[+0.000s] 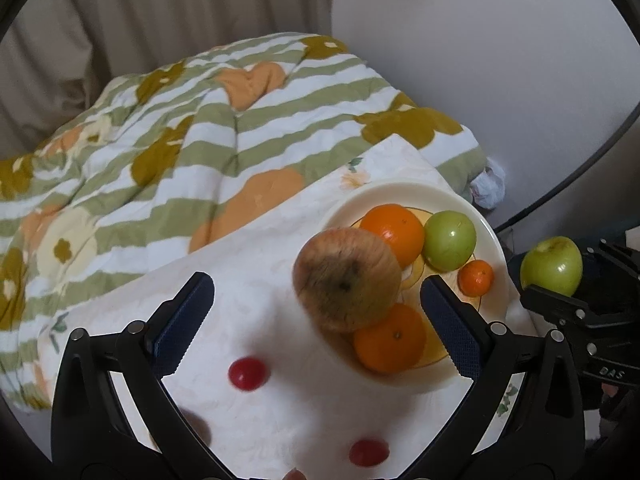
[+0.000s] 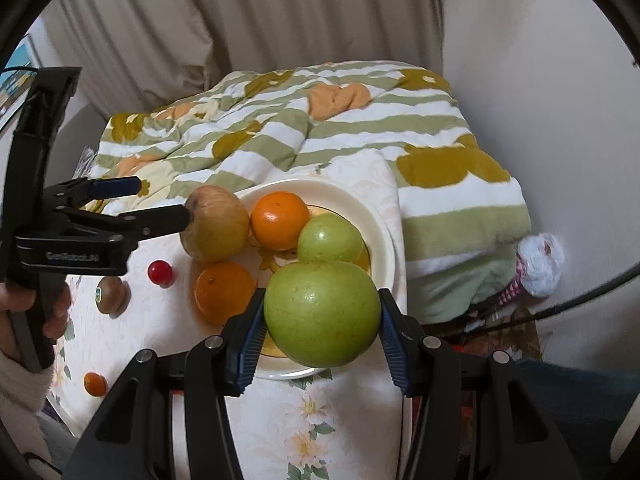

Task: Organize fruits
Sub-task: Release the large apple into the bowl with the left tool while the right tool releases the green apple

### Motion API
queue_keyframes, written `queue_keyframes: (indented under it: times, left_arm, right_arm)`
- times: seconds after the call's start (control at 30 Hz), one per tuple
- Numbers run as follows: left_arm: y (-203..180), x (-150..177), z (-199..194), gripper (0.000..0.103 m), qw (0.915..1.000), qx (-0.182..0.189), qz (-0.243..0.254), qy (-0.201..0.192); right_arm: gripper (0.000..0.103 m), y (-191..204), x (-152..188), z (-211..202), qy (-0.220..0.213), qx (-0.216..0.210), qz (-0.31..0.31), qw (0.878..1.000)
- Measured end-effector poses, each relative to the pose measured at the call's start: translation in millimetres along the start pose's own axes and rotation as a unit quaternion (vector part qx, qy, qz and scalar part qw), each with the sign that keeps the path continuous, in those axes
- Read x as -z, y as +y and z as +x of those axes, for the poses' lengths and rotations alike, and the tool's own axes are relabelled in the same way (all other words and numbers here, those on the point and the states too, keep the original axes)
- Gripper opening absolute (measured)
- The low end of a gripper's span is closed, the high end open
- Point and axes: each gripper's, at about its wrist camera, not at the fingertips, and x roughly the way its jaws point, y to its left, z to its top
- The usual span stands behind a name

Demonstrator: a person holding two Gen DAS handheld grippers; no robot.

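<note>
A cream plate (image 1: 400, 192) on the white floral cloth holds two oranges (image 1: 394, 232) (image 1: 390, 338), a green apple (image 1: 450, 240) and a small mandarin (image 1: 476, 277). A brownish apple (image 1: 346, 280), blurred, is at the plate's left rim between the wide fingers of my left gripper (image 1: 320, 320), which is open; neither pad presses on it. In the right wrist view that apple (image 2: 214, 224) sits just past the left gripper's (image 2: 162, 200) tips. My right gripper (image 2: 322, 300) is shut on a large green apple (image 2: 322, 320), held above the plate's (image 2: 380, 216) near side.
Two red cherry tomatoes (image 1: 247, 373) (image 1: 368, 453) lie on the cloth left of the plate, with a kiwi (image 2: 114, 294) and a small orange fruit (image 2: 95, 384) nearer the person's hand. A striped flowered quilt (image 1: 200, 120) is heaped behind, with curtains and a wall beyond.
</note>
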Motion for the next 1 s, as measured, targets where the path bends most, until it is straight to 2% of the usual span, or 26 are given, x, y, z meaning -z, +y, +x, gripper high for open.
queue_keyframes:
  times: [0.17,0.33,0.53,0.83,0.87,0.93,1.0]
  left_arm:
    - [10,19,-17,0.103,0.9994,-0.026,-0.023,0.002]
    - [25,42,-37,0.103,0.9967,-0.039,-0.071,-0.008]
    - [39,69,-48,0.103,0.9927,-0.051,-0.109,-0.005]
    - [42,100,-52,0.103,0.9873,-0.068,-0.144,0.005]
    - [41,102,-53,0.103,0.9869,-0.069,-0.145,0.006]
    - [40,107,-55,0.103,0.9859,-0.073,-0.15,0.006]
    - [37,109,-58,0.103,0.9851,-0.076,-0.154,0.007]
  right_arm:
    - [0.049,10,-4,9,-0.011,-0.018,-0.042,0.999]
    - [0.049,23,-3,25,-0.017,-0.036,-0.097,0.994]
    - [0.049,35,3,43,-0.009,-0.036,-0.149,0.988]
    - [0.05,36,19,59,0.006,-0.044,-0.175,0.984]
    - [0.052,36,19,58,0.001,-0.046,-0.174,0.984]
    - [0.08,36,19,54,-0.015,-0.057,-0.171,0.984]
    - [0.09,36,18,50,-0.026,-0.065,-0.172,0.983]
